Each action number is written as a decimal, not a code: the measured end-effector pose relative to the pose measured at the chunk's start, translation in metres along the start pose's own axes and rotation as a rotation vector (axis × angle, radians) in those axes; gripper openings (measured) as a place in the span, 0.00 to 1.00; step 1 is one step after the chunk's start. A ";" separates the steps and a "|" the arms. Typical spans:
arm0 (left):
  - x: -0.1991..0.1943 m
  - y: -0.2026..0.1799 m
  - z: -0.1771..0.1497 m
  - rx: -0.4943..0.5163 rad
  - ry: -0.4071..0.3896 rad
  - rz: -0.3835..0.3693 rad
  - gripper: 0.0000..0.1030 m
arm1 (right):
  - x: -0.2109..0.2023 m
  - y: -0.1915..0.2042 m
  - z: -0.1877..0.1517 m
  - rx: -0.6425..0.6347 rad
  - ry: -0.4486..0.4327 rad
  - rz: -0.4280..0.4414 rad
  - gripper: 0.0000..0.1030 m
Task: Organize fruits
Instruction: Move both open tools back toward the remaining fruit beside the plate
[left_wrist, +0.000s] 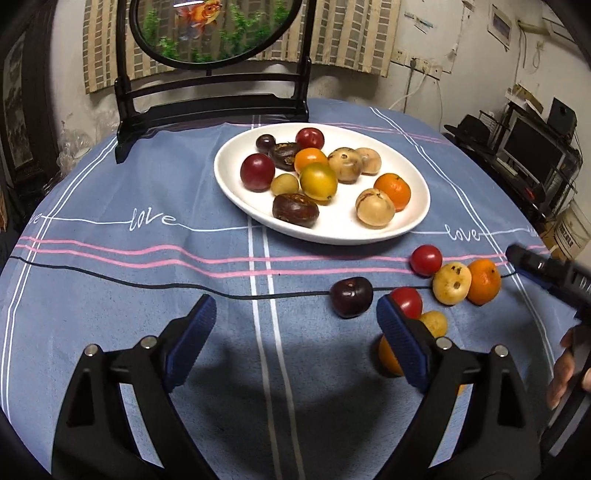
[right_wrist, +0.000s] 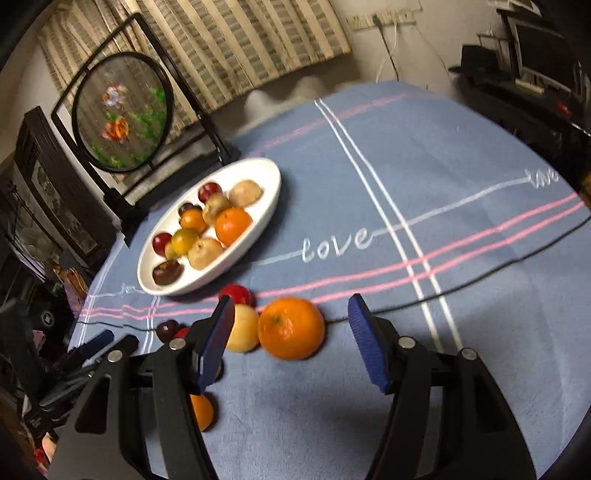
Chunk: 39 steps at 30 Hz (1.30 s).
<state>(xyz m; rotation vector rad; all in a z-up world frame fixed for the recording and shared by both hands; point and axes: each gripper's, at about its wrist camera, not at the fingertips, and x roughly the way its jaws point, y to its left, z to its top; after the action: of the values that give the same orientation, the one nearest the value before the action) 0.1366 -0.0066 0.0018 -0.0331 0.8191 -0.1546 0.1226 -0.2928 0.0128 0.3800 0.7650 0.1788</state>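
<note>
A white oval plate (left_wrist: 334, 236) (right_wrist: 258, 218) holds several fruits: red, dark brown, tan and orange ones. More fruit lies loose on the blue cloth in front of it: a dark plum (left_wrist: 351, 297), a red fruit (left_wrist: 426, 260), a tan fruit (left_wrist: 451, 282) and an orange (left_wrist: 484, 280) (right_wrist: 291, 328). My left gripper (left_wrist: 295, 306) is open over bare cloth, the plum just beyond its right finger. My right gripper (right_wrist: 291, 306) is open, with the orange lying on the cloth between its fingertips, untouched. One orange (right_wrist: 201, 410) is partly hidden under the right gripper's left finger.
A round embroidered screen on a black stand (left_wrist: 210, 99) (right_wrist: 122, 110) rises behind the plate. Dark shelves with electronics (left_wrist: 532, 155) stand past the table's right edge. A hand (left_wrist: 561, 369) shows at the right border of the left wrist view.
</note>
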 end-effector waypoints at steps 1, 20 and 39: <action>0.000 0.000 -0.001 0.003 0.002 -0.009 0.88 | 0.000 0.000 0.000 -0.004 0.000 -0.003 0.62; 0.000 0.005 -0.001 -0.021 0.027 -0.041 0.88 | 0.013 0.007 -0.012 -0.121 0.106 -0.134 0.62; 0.004 0.000 -0.004 0.003 0.058 -0.038 0.89 | 0.050 0.035 -0.024 -0.305 0.216 -0.294 0.62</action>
<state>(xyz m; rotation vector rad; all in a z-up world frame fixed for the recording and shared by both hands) 0.1366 -0.0069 -0.0036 -0.0412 0.8768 -0.1934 0.1410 -0.2399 -0.0214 -0.0447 0.9806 0.0586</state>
